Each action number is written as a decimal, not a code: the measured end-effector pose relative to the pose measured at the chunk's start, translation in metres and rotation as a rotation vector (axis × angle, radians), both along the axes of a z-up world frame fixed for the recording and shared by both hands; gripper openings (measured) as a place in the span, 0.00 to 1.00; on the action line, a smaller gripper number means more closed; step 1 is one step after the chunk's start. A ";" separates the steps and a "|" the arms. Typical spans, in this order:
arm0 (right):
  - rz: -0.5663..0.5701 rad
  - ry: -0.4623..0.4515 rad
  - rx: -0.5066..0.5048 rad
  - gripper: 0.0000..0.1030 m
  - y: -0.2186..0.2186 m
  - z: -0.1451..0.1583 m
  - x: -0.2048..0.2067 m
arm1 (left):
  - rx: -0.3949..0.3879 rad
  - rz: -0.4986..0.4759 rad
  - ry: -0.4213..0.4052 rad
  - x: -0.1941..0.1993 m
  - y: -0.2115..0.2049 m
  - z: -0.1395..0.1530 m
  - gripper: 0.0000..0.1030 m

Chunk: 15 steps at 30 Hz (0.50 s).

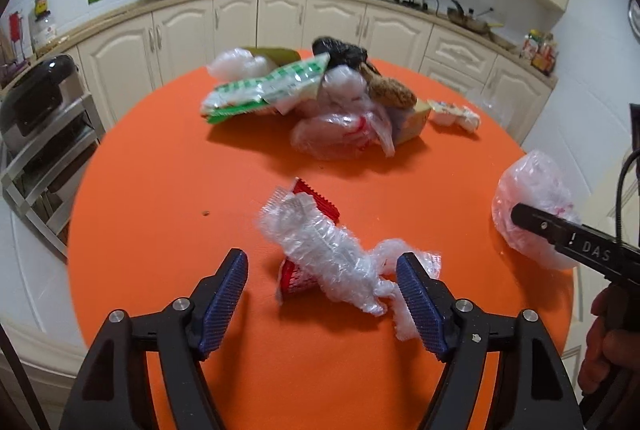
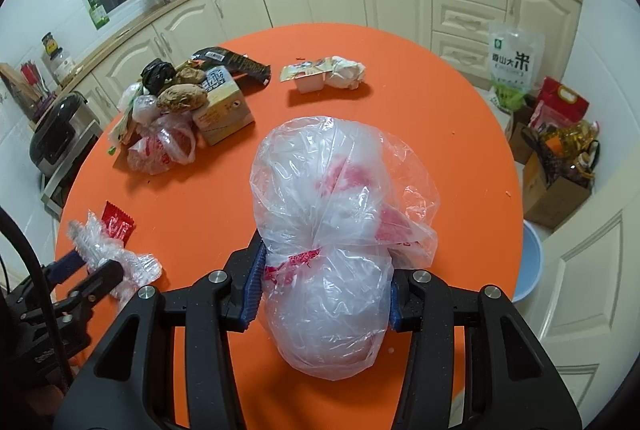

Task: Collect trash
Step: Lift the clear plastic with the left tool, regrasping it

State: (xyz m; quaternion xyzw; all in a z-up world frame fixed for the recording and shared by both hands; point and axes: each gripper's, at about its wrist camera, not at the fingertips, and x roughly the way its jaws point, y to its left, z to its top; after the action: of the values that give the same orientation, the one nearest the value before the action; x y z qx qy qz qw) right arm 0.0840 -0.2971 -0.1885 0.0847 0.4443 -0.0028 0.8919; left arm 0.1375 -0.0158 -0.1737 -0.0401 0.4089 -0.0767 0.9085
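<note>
A crumpled clear plastic wrap (image 1: pixel 320 246) with a red wrapper (image 1: pixel 316 196) under it lies on the round orange table (image 1: pixel 168 190). My left gripper (image 1: pixel 320 256) stands open around this wrap, and its right pad touches the plastic. The same wrap (image 2: pixel 100 246) shows at the lower left of the right wrist view, with the left gripper (image 2: pixel 90 264) at it. My right gripper (image 2: pixel 326 262) is shut on a translucent plastic bag with red print (image 2: pixel 328 198), held just over the table. That bag (image 1: pixel 532 190) is at the table's right edge in the left wrist view.
A trash pile (image 2: pixel 180 102) of bags, a carton and wrappers lies at the far left of the table (image 2: pixel 440 134). A white cup with a tissue (image 2: pixel 324 74) sits behind. On the floor to the right are a blue bin (image 2: pixel 530 262) and boxes (image 2: pixel 556 166).
</note>
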 end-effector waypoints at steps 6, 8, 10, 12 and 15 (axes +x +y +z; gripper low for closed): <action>0.012 -0.005 0.002 0.44 0.004 0.002 -0.003 | 0.002 0.001 0.031 -0.001 -0.007 0.000 0.70; 0.011 -0.004 0.001 0.44 0.005 0.001 -0.004 | 0.012 0.012 0.022 0.003 -0.012 0.001 0.70; 0.007 0.000 0.004 0.44 0.003 0.000 -0.005 | 0.043 0.031 0.000 0.012 -0.015 0.002 0.71; 0.001 0.000 0.003 0.44 0.000 0.000 -0.006 | 0.057 0.041 -0.030 0.019 -0.015 0.005 0.69; -0.003 -0.004 0.004 0.44 -0.003 0.002 -0.007 | 0.051 -0.007 -0.031 0.025 -0.017 0.003 0.26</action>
State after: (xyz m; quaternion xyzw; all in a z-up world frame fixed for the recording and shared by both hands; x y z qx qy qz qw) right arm 0.0765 -0.3000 -0.1861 0.0873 0.4425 -0.0031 0.8925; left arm 0.1625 -0.0331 -0.1709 -0.0144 0.3966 -0.0703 0.9152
